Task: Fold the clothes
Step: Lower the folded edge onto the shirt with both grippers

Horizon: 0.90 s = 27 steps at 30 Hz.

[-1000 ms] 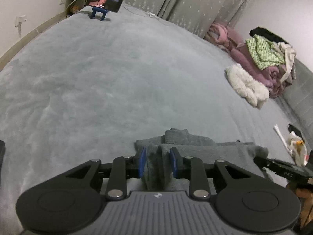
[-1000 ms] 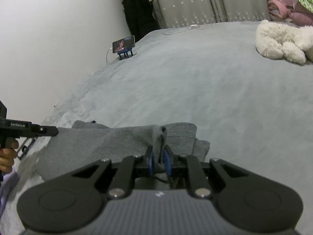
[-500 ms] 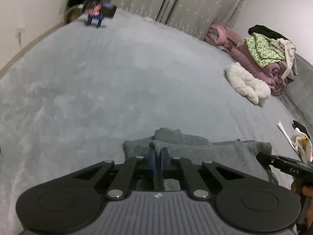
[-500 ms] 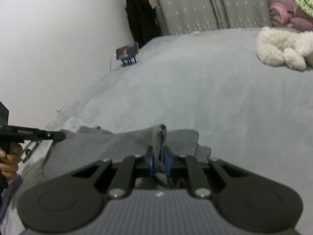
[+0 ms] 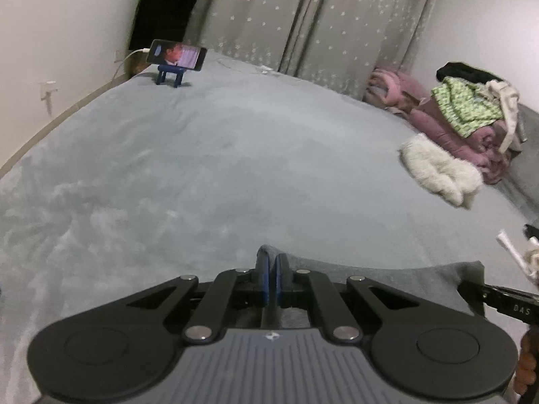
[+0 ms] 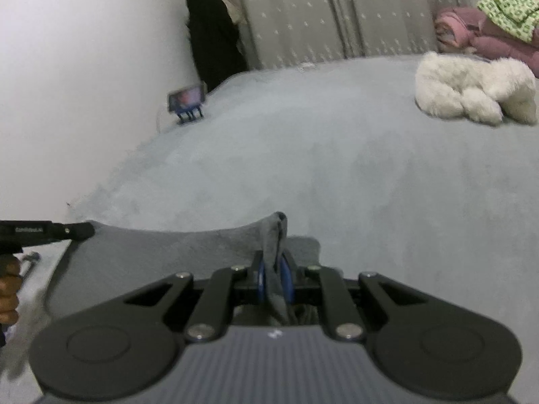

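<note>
A grey garment [image 5: 387, 279] is held up above the grey bed, stretched between both grippers. My left gripper [image 5: 272, 269] is shut on its left corner, the blue pads pinching a fold. My right gripper [image 6: 273, 269] is shut on the other corner, where a grey fold [image 6: 277, 235] sticks up between the pads. The cloth [image 6: 161, 252] spans leftward toward the other tool in the right wrist view. Each view shows the other gripper's black tip at its edge: the right one [image 5: 498, 303] and the left one [image 6: 47, 230].
A phone on a blue stand [image 5: 177, 60] sits at the bed's far left corner. A white fluffy item [image 5: 438, 171] and a pile of pink and green clothes [image 5: 465, 118] lie at the far right. Grey curtains [image 5: 303, 17] hang behind. A hand [image 6: 8, 299] grips the left tool.
The left gripper closed on the garment's corner a second ago. Both grippers have since lifted the cloth off the bed, so it now hangs stretched between them.
</note>
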Each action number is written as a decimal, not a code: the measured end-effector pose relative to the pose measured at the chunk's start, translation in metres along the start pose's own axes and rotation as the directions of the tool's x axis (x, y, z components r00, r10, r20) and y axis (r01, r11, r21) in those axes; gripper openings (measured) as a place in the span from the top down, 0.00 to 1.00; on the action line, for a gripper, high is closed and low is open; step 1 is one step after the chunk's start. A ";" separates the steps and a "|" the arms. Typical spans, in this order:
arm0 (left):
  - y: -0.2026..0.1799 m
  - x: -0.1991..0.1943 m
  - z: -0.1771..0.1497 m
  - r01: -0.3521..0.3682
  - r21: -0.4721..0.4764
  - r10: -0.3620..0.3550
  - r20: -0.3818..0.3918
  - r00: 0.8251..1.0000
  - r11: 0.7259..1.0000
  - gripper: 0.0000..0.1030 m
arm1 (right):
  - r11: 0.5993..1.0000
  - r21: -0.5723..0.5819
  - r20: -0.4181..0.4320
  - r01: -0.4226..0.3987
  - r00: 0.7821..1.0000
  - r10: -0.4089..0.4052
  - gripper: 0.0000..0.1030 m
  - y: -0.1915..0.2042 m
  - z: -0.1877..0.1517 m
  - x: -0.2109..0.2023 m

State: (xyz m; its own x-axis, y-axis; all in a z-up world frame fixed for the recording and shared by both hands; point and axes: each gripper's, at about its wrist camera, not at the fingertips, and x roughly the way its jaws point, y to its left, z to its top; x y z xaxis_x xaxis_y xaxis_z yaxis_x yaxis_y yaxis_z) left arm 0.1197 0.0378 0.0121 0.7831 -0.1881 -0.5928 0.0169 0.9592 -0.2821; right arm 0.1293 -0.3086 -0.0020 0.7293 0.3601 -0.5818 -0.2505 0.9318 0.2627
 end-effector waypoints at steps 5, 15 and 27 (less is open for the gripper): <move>0.002 0.007 -0.006 -0.023 0.003 0.024 -0.016 1.000 1.000 0.97 | 0.999 -0.011 -0.012 0.031 0.999 -0.031 0.90 0.004 -0.005 0.009; -0.001 -0.001 -0.009 -0.033 0.011 0.033 0.012 0.999 0.999 0.95 | 0.999 0.004 0.000 0.042 0.999 -0.042 0.89 0.002 -0.005 0.002; 0.003 -0.020 -0.003 -0.094 -0.012 0.095 0.035 0.995 0.995 0.95 | 0.997 -0.010 0.008 0.081 0.997 -0.081 0.71 -0.002 -0.007 0.000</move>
State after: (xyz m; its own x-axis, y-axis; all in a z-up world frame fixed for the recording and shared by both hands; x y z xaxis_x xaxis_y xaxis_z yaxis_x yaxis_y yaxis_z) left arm 0.1019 0.0434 0.0209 0.8026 -0.0889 -0.5898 -0.0644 0.9701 -0.2339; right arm 0.1251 -0.3102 -0.0074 0.7524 0.2828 -0.5948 -0.1968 0.9584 0.2067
